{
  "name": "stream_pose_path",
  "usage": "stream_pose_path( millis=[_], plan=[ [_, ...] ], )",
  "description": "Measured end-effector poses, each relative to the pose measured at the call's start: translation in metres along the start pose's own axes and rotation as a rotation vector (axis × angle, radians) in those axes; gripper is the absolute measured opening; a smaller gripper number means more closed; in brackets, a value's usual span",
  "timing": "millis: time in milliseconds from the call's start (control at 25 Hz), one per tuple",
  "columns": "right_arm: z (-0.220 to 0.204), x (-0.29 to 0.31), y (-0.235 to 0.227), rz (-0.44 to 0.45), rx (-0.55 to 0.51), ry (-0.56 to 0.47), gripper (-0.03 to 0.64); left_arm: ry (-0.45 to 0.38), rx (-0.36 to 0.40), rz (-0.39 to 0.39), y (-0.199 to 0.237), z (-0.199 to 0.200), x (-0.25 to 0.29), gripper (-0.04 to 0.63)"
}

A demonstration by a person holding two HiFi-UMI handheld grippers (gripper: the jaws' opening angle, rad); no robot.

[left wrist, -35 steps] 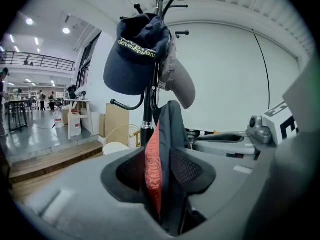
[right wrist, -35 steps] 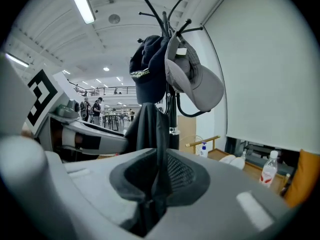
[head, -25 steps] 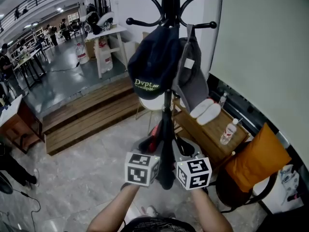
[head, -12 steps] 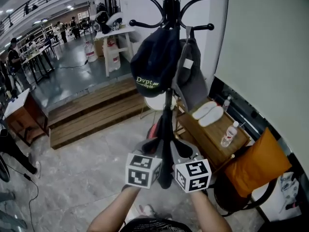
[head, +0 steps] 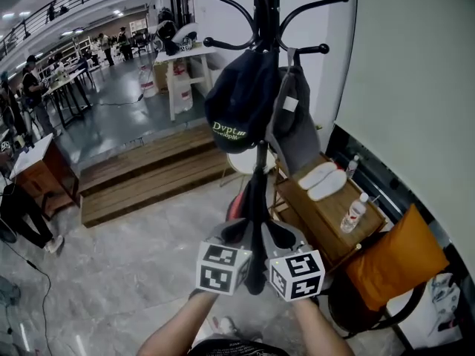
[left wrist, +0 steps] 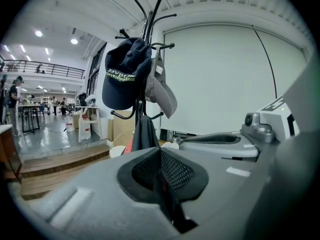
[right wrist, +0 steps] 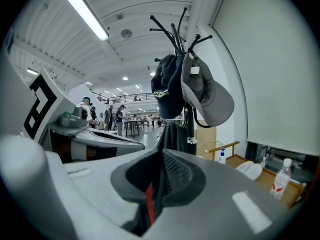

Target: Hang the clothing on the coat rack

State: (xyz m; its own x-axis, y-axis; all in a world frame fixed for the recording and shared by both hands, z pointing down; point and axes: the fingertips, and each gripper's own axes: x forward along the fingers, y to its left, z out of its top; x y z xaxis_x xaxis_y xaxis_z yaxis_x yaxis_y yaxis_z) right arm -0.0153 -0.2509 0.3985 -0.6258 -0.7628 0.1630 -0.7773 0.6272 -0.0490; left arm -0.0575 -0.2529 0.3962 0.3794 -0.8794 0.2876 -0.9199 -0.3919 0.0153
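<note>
Fingers (left wrist: pixel 177 173) of the left gripper (left wrist: pixel 161 159) and right gripper (right wrist: pixel 162 159) pinch a dark garment (head: pixel 252 213), not yet hung; the coat rack (head: pixel 263 6) at twelve o'clock already carries two caps (head: pixel 241 99).

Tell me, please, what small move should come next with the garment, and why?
Probably raise both grippers a little together. The left gripper and right gripper are each shut on the garment, which hangs by the pole under two caps; a top hook is bare. Whether it already sits on a hook is unclear.
</note>
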Motion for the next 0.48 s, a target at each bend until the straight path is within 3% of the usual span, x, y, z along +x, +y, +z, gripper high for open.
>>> stream_pose_path(
  millis=[480],
  plan=[
    [-0.0017,0.0018,-0.0047,-0.008,0.004,0.003,0.023,0.005,-0.003,-0.004,0.0001,-0.002,0.0053,0.005]
  ],
)
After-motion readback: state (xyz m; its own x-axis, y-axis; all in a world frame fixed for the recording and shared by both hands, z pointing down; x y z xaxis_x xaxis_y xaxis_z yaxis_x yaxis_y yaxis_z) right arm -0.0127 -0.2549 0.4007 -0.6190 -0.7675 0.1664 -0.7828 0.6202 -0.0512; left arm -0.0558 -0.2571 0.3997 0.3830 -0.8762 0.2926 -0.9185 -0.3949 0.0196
